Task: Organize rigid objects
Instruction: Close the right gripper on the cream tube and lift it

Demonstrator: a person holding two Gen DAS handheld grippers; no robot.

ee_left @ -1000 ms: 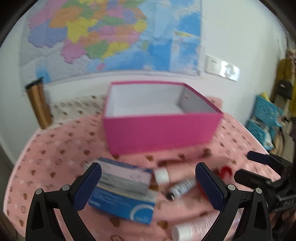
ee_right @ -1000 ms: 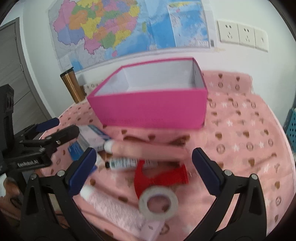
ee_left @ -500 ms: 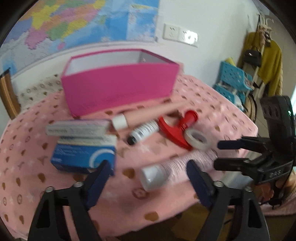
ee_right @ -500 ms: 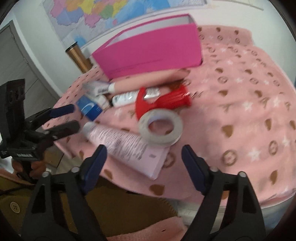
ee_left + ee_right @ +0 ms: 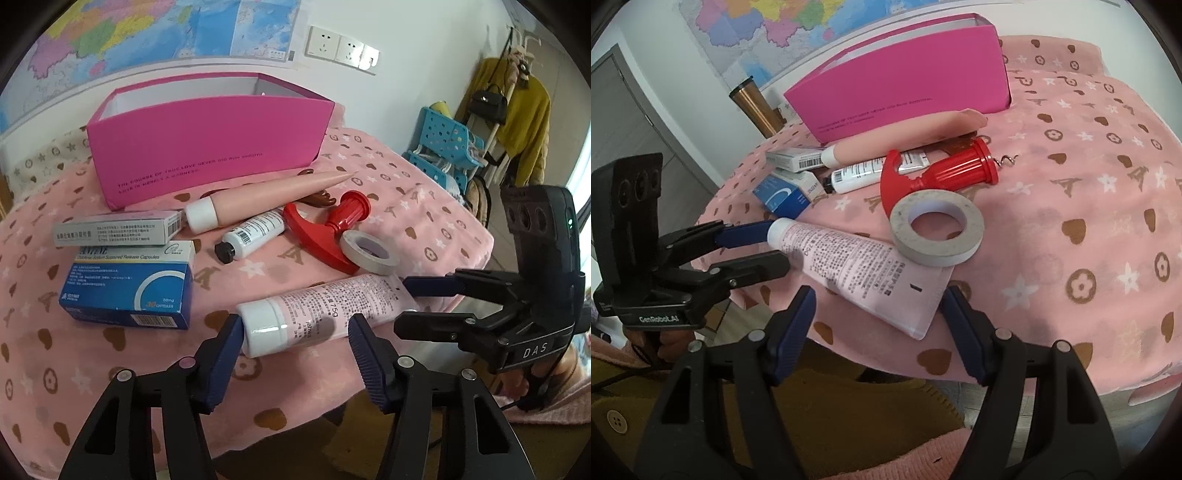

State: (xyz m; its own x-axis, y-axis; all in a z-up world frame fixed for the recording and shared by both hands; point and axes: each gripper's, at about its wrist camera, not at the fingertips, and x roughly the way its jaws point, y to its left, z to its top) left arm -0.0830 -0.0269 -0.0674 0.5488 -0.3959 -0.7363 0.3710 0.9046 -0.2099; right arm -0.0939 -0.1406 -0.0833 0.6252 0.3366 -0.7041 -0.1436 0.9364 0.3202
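The pink box [image 5: 207, 147] stands open at the back of the pink cloth [image 5: 424, 206]. The pale pink tube [image 5: 325, 310] lies along the front edge (white cap to the left). The left gripper [image 5: 293, 345] is wide open around the cap end. The right gripper [image 5: 879, 325] is wide open at the flat end. The tape roll [image 5: 936, 232] rests on the tube beside the red corkscrew [image 5: 945, 173].

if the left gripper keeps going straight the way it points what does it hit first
Most likely the pale pink printed tube with the white cap: its cap end already lies between the open jaws of the left gripper.
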